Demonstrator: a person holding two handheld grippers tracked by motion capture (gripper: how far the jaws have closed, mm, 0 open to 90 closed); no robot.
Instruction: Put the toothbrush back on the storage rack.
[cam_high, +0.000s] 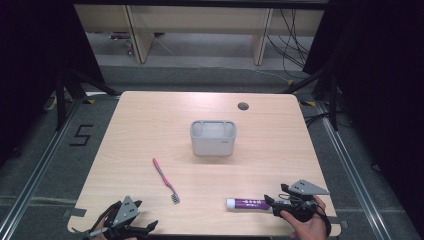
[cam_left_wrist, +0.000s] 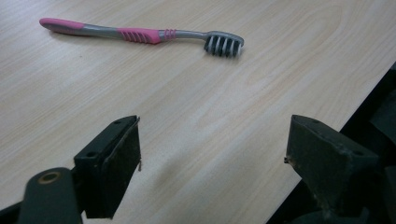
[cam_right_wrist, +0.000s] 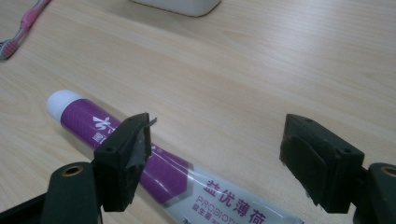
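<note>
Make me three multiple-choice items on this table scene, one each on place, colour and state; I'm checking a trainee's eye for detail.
1. The pink and grey plastic toothbrush lies: A in the grey plastic bin; B on the wooden table; C on the floor.
2. The purple toothpaste tube has a cap that is: A white; B black; C red.
3. The right hand-held gripper is: A shut on the tube; B shut, empty; C open.

B: it lies flat on the wood. A: the tube's end is white. C: its jaws stand wide apart.
</note>
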